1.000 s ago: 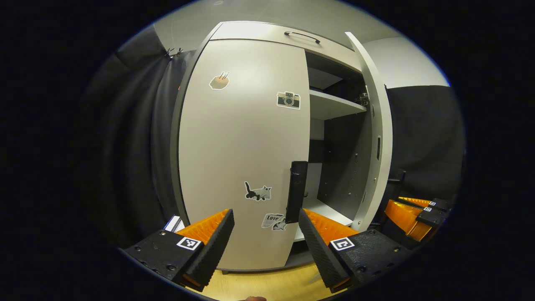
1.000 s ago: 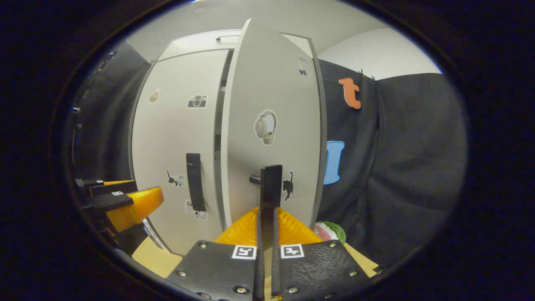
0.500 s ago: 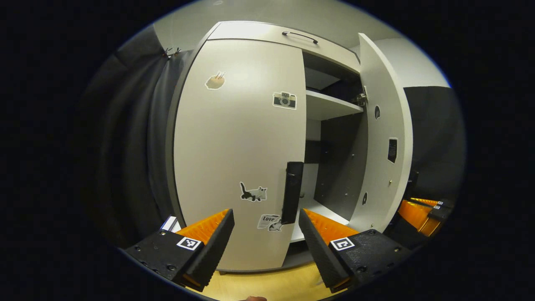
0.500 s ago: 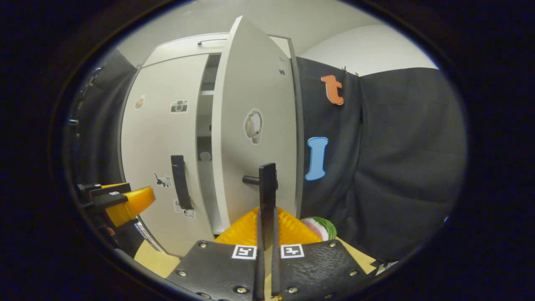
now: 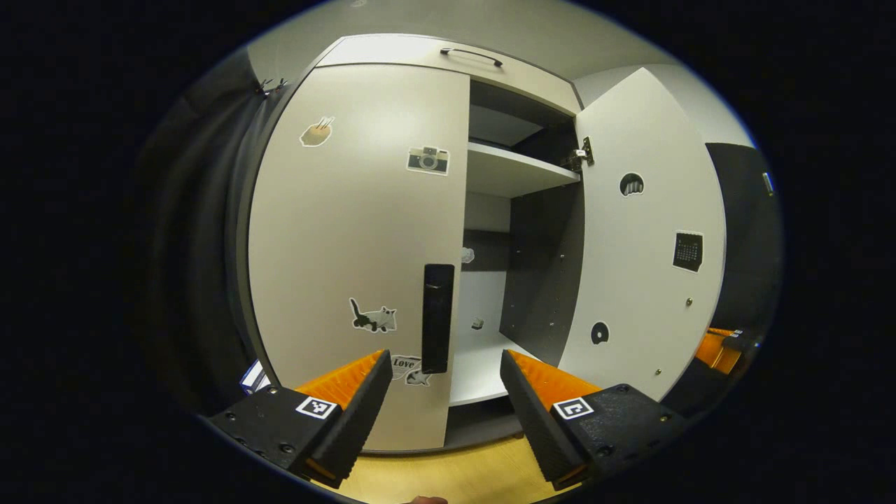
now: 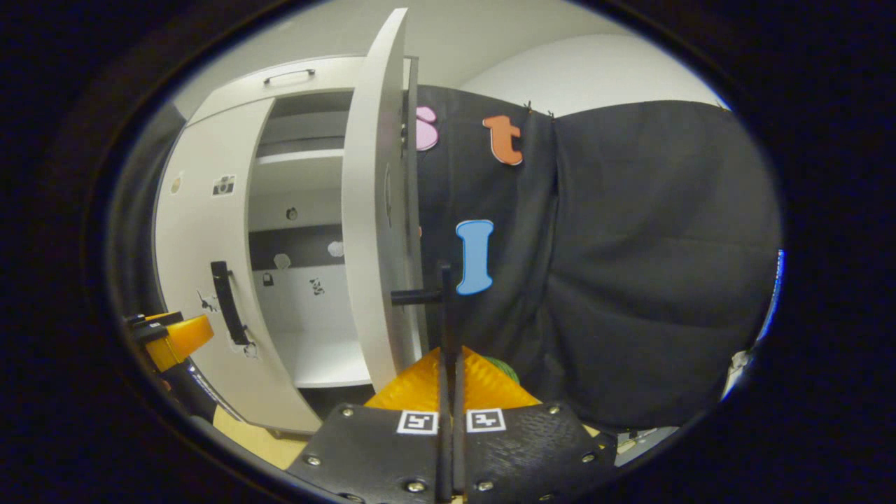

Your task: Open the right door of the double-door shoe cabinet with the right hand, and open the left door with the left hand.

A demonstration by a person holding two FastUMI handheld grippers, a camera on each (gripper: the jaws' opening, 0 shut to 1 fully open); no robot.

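The white shoe cabinet's left door is closed, its black vertical handle just beyond and between the fingers of my left gripper, which is open and holds nothing. The right door stands swung wide, baring a shelf and the cabinet's inside. In the right gripper view that right door is seen nearly edge-on, and my right gripper is shut on its black handle. The left gripper appears at the lower left there, near the left door's handle.
Black cloth hangs right of the open door and also left of the cabinet. A top drawer with a handle sits above the doors. Wooden floor lies below. A green round thing is behind the right door.
The right door has swung much further open with my right gripper on its handle. The left door's handle has shifted left in the left gripper view, now lined up between the open fingers.
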